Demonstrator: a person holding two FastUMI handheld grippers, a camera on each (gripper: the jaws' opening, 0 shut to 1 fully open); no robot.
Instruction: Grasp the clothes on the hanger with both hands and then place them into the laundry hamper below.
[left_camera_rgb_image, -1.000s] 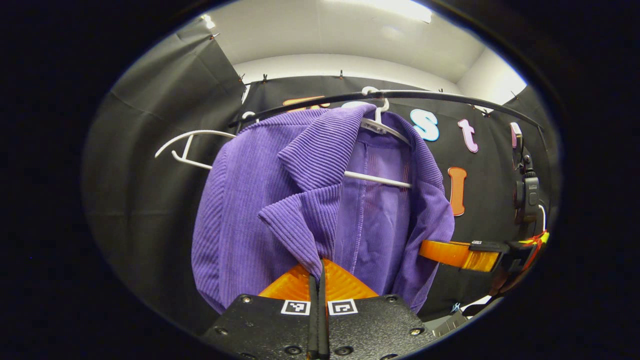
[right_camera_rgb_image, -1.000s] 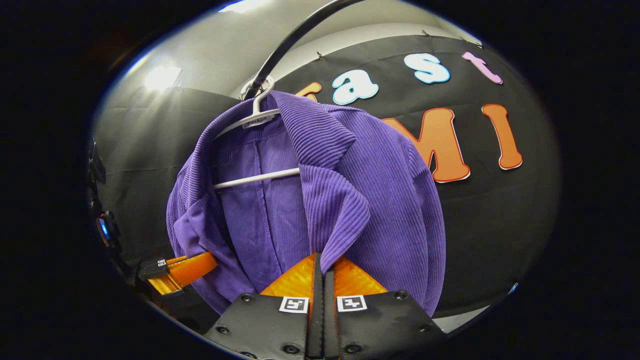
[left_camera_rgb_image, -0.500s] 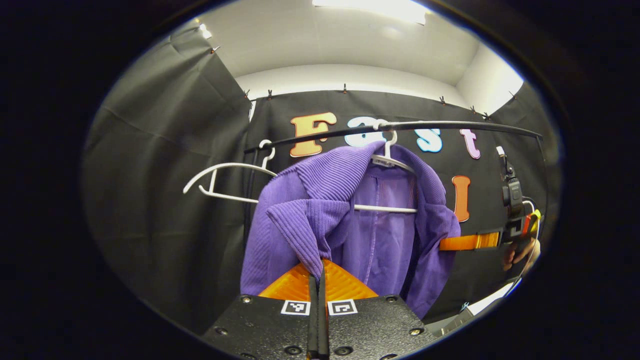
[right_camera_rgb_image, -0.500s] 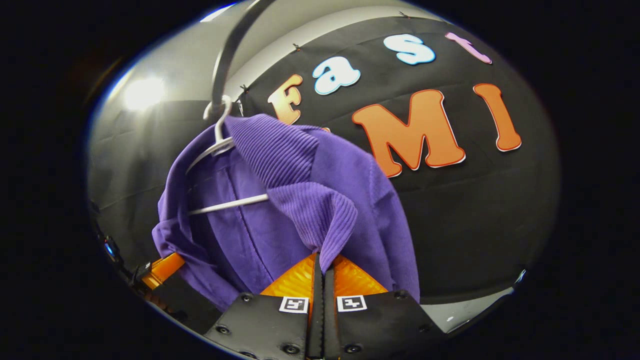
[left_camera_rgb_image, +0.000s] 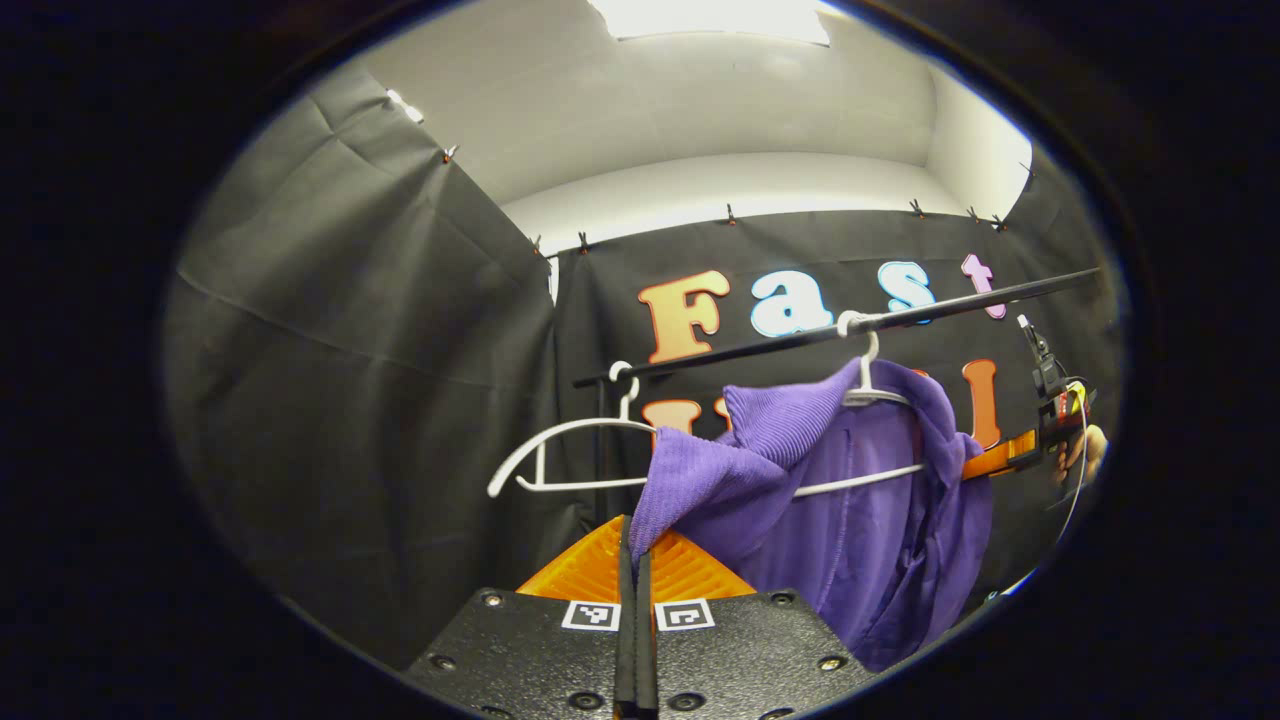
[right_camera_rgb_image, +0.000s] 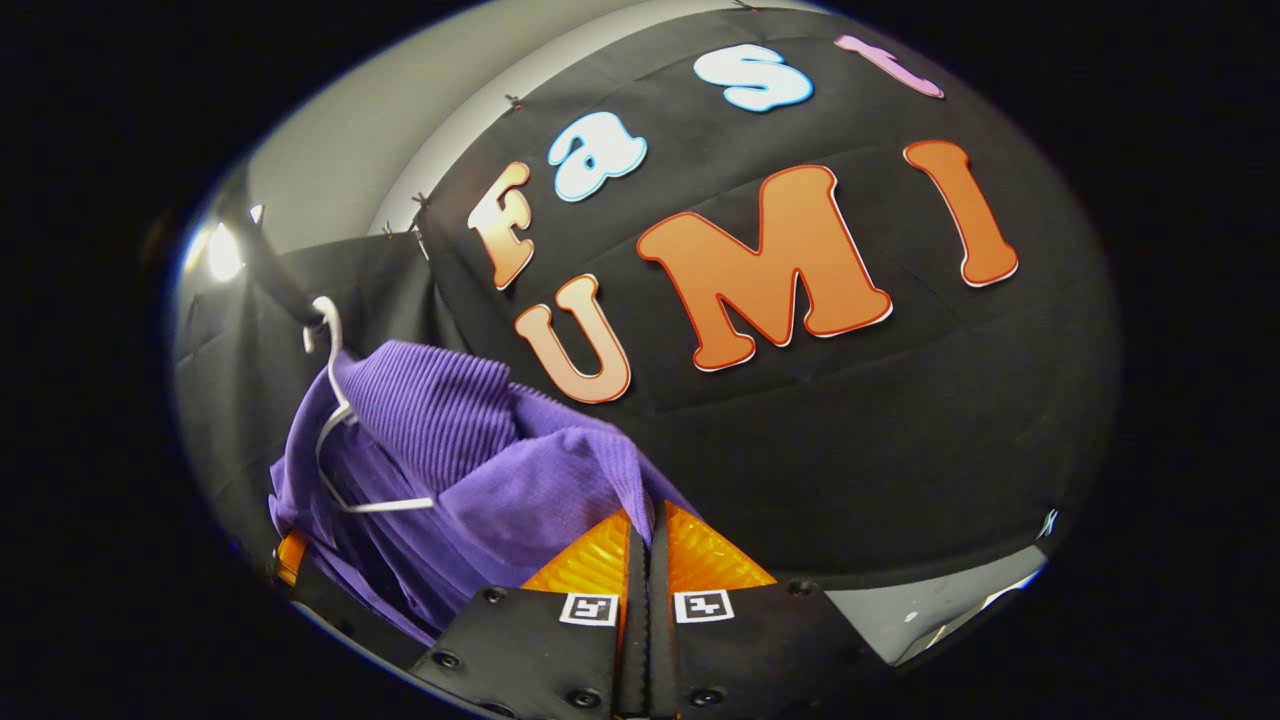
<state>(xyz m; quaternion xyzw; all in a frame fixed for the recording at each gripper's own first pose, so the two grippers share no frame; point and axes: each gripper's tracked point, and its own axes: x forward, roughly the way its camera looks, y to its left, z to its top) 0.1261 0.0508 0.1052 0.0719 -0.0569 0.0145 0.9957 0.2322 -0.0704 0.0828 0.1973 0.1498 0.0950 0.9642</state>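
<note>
Purple ribbed garment (left_camera_rgb_image: 870, 520) on a white hanger (left_camera_rgb_image: 868, 385), pinched from both sides.
The garment hangs from the black rail (left_camera_rgb_image: 800, 340), beside an empty white hanger (left_camera_rgb_image: 560, 455). The left hand-held gripper (left_camera_rgb_image: 636, 545) is closed on one front edge of the garment; the right hand-held gripper (right_camera_rgb_image: 645, 520) is closed on the other front edge, its far view at (left_camera_rgb_image: 1000, 455) beside a hand (left_camera_rgb_image: 1085, 455).

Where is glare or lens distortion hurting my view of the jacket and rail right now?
Left gripper view: the ceiling light blows out white at the top, the rail stays sharp, and the purple jacket is evenly lit. Right gripper view: a bright glare spot sits beside the rail's end, the fisheye squeezes the jacket and hanger toward the left edge, and they look dimmer.
</note>
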